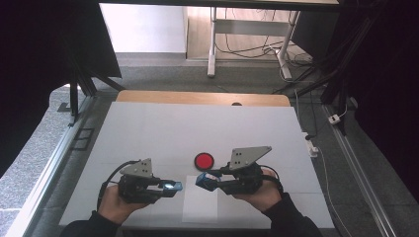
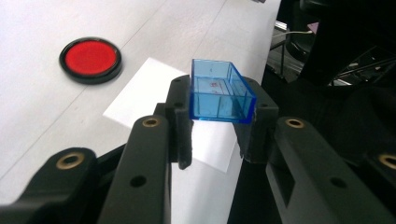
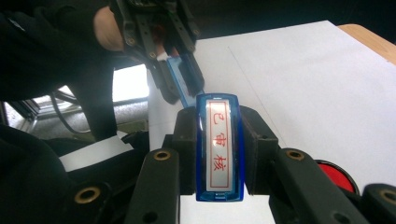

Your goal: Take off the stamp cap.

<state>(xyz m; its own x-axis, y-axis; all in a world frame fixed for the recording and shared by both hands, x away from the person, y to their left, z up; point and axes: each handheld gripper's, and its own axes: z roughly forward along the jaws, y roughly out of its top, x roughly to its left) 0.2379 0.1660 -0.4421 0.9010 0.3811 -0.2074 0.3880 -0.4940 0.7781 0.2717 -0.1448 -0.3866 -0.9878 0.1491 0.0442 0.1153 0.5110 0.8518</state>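
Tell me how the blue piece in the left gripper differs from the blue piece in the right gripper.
The blue cap in the left gripper is a hollow, see-through shell with nothing printed on it; the blue stamp in the right gripper carries a white label with red characters. The cap looks shorter and boxier, the stamp long and narrow. Both are blue plastic, each clamped between black jaws above the white paper.

From the high view we look forward and down over the white table (image 1: pixel 148 128). Our 2 gripper views sit low and close, facing each other; all 3 share the red disc (image 1: pixel 203 160) and paper sheet (image 1: pixel 199 210).
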